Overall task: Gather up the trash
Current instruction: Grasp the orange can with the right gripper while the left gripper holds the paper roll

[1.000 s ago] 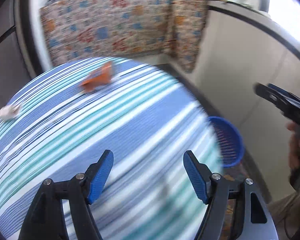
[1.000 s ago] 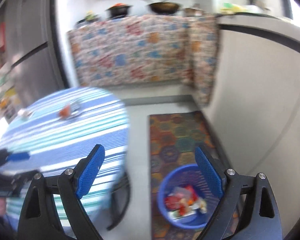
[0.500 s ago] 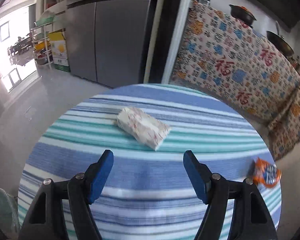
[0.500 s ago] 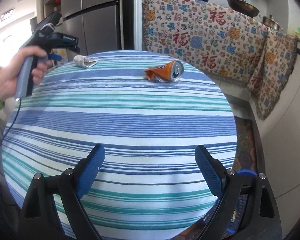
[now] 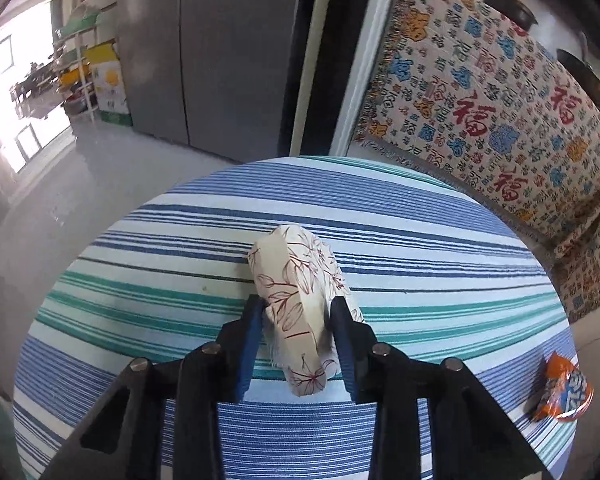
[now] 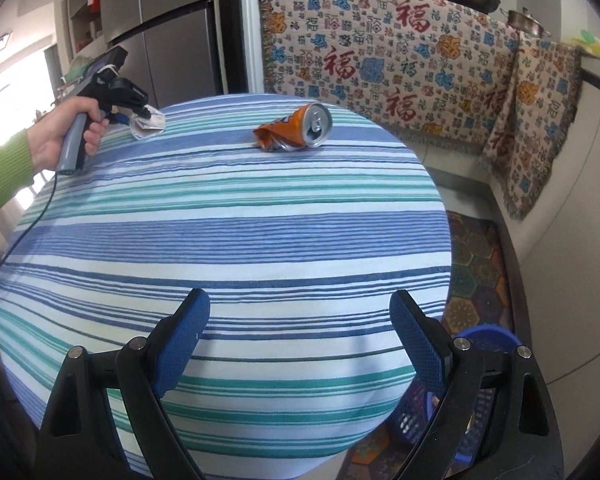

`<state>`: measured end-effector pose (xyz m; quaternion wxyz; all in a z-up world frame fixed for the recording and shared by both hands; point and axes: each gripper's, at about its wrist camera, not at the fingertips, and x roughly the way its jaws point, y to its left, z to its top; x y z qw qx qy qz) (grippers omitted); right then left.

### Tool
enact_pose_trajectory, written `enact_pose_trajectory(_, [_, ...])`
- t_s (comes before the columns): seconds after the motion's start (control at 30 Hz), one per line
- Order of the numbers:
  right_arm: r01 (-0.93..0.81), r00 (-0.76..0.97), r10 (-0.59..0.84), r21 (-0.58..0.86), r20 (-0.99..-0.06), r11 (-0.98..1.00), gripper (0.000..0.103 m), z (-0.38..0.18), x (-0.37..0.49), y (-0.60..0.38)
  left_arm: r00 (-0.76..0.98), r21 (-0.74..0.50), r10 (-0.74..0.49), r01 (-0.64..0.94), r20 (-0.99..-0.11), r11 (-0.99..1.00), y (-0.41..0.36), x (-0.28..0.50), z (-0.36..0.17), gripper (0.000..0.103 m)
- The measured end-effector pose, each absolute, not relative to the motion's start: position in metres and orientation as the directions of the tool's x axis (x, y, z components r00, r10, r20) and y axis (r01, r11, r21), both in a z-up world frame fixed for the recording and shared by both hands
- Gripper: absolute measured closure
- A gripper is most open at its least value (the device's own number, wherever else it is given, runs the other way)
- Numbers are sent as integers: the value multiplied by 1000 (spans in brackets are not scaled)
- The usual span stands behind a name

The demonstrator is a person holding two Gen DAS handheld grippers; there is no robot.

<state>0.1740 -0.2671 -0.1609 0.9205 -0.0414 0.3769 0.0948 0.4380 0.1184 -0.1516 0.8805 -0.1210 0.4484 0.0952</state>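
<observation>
A white tissue packet [image 5: 296, 280] with a red leaf print lies on the round striped table [image 5: 420, 248]. My left gripper [image 5: 296, 308] is closing on it; both blue pads press its sides. In the right wrist view a hand in a green sleeve holds that left gripper [image 6: 138, 110] at the table's far left edge, with the packet [image 6: 150, 124] in its jaws. A crushed orange can [image 6: 296, 128] lies on its side at the far middle of the table, and shows at the table's right edge as the can [image 5: 564, 392]. My right gripper [image 6: 300, 312] hangs open over the near edge, holding nothing.
A blue plastic basket [image 6: 488, 336] stands on the floor to the right of the table, partly behind my right finger. A patterned rug [image 6: 476, 264] lies under it. A counter draped in printed cloth [image 6: 380, 60] runs behind. A grey fridge [image 5: 220, 60] stands at the back left.
My left gripper swung from the basket side across the table to the tissue packet and closed on it. My right gripper turned from the basket to face the table.
</observation>
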Motion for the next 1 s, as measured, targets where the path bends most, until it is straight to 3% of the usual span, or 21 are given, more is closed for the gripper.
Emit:
enact_pose_trajectory(0.43, [-131,688,144,73,-712,989,11,-151,241,-277,518,-97,-206,229,-830,969,37,332,-144,70])
enact_pose_trajectory(0.73, [-24,649,244,302,-720,953,12,-150,345,-266,527,-126,-250,260,-812,957,19,303,-149,70])
enact_pose_trajectory(1.0, [202,620,432,665,-656,719,12,-183,374,-290,546,-128,-256,261,-798,957,18,298,-153,70])
